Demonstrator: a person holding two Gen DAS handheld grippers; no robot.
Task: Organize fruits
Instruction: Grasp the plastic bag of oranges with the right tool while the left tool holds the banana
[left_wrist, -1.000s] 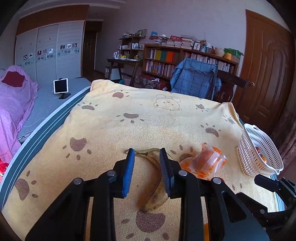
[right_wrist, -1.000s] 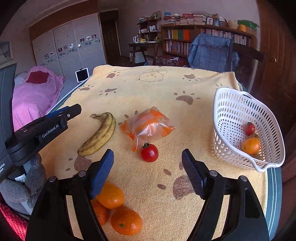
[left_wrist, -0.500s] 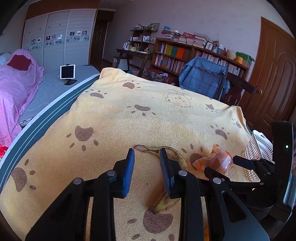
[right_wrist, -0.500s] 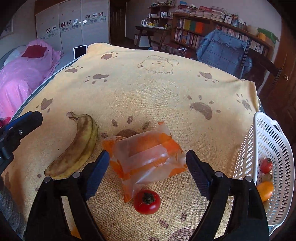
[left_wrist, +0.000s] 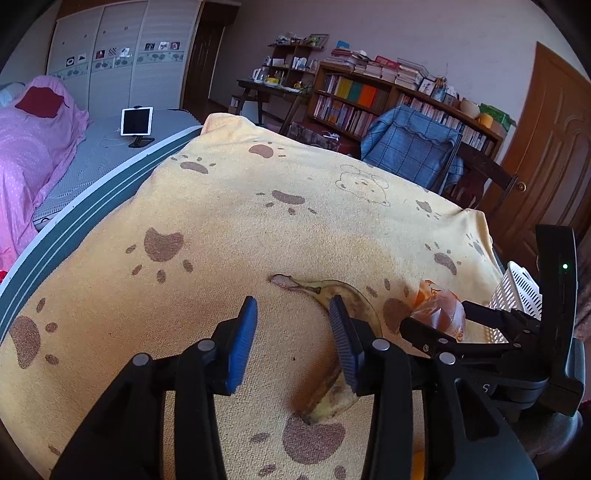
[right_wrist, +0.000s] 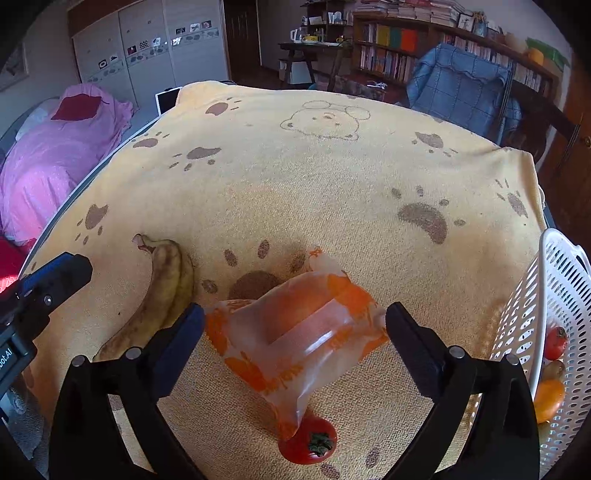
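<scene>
Right wrist view: my right gripper (right_wrist: 293, 325), jaws just spread wide, straddles the slick bagged orange (right_wrist: 295, 332), which may squirt out toward the tomato (right_wrist: 308, 443); left gripper (left_wrist: 291, 339), just parted, holds nothing beside the banana (left_wrist: 354, 306).

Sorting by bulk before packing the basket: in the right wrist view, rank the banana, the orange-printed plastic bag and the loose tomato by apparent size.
1. orange-printed plastic bag
2. banana, partly hidden behind a finger; it looks about as long, so these two are unsure.
3. tomato, clearly smallest though nearest the camera.

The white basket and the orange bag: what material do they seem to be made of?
The white basket looks like rigid moulded plastic: even rows of slots, smooth rim. The orange bag looks like thin glossy plastic film: translucent, crinkled, shiny highlights, with an orange shape showing through.
</scene>
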